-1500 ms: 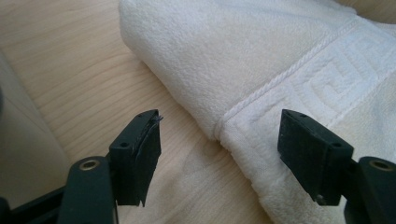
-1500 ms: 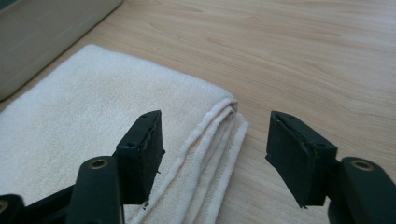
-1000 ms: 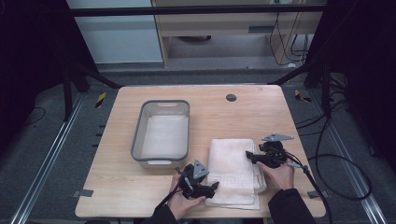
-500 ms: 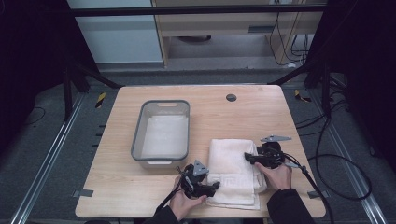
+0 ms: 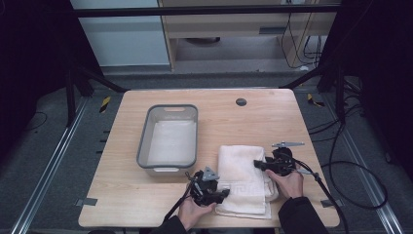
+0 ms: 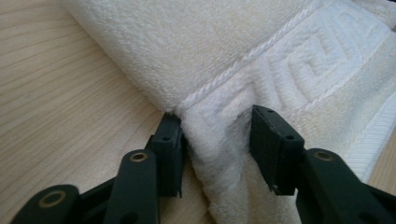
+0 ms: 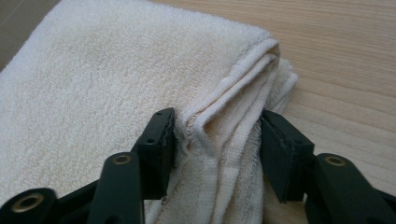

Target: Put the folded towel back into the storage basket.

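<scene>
Room: dark floor all round, metal rails either side, and a pale cabinet beyond the far edge of our table (image 5: 122, 200).
Table: light wood, with a small dark round disc (image 5: 240, 102) near the far edge.
Bin: a grey rectangular bin (image 5: 169, 138) sits left of the table's middle, long side running from near to far; inside we see a pale lining we cannot identify.
Towel: a folded white towel (image 5: 243, 175) lies flat by the near edge, right of the bin and apart from it. It has a raised key-pattern band (image 6: 299, 70) across its near part, bordered by a corded line.
Left hand-held gripper (image 5: 214, 191): we hold it at the towel's near left corner, just off the bin's near right corner. In the left gripper view its jaws stand apart, one against the towel's left edge beside the bare wood, the other resting on the patterned band, with a bunched ridge of cloth between them. They straddle the cloth and are not pressed together on it.
Right hand-held gripper (image 5: 260, 165): we hold it at the towel's right edge, jaws pointing left over the cloth. In the right gripper view the jaws stand apart on either side of the stacked folded layers (image 7: 233, 140), one on the top face, the other at the outer edge next to bare table.
Hands: our left hand (image 5: 192, 213) and right hand (image 5: 288, 181) come in over the near edge, dark sleeves behind them.
</scene>
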Demonstrator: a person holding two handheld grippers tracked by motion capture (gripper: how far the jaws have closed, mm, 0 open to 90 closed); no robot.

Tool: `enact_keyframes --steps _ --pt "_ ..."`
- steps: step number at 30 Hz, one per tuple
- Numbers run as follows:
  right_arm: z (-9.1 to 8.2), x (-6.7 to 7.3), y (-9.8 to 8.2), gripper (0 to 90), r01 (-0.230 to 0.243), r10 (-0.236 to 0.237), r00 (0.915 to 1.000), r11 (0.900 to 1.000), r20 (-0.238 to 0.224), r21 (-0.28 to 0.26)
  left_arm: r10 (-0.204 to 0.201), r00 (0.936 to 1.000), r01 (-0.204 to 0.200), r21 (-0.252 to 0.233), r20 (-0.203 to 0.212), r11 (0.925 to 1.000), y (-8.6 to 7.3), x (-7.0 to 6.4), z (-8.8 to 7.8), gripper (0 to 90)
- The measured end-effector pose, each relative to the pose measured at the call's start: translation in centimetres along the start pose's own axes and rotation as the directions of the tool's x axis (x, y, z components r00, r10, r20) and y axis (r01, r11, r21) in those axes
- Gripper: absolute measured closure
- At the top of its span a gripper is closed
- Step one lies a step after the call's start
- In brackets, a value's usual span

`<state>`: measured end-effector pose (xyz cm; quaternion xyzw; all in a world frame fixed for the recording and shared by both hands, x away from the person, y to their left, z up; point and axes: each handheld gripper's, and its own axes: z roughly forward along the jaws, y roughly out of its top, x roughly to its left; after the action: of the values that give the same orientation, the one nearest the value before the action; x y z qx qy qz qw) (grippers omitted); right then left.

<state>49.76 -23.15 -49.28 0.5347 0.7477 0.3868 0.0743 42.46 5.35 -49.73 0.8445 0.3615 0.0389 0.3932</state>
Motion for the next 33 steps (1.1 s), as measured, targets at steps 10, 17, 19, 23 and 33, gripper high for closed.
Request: enact_keyframes --steps 10,17,19,23,33 --pt "-0.1 0.1 0.1 68.3 -0.039 0.04 0.9984 0.999 -0.041 0.012 0.01 0.9999 -0.01 -0.013 0.007 0.9999 0.0 -0.4 0.0 71.7" --pt "-0.4 0.2 0.2 71.7 -0.037 0.036 0.9979 0.999 -0.053 -0.002 -0.004 1.0 0.004 -0.028 0.005 0.9996 0.0 -0.5 -0.1 79.2" --pt "-0.6 0.3 0.4 72.0 -0.024 0.024 0.9983 1.0 -0.053 -0.009 -0.004 1.0 0.005 -0.034 0.008 0.9994 0.0 -0.5 -0.3 80.1" --pt "-1.3 0.6 0.5 72.1 -0.009 0.007 0.9986 1.0 -0.051 -0.028 -0.005 0.9999 0.006 -0.056 0.009 0.9984 0.0 -0.5 -0.7 80.8" --pt "-4.1 2.0 1.3 72.4 0.027 -0.036 0.9971 0.99 -0.067 -0.135 -0.008 0.9998 0.01 -0.127 0.017 0.9919 0.7 -0.1 -2.8 81.2"
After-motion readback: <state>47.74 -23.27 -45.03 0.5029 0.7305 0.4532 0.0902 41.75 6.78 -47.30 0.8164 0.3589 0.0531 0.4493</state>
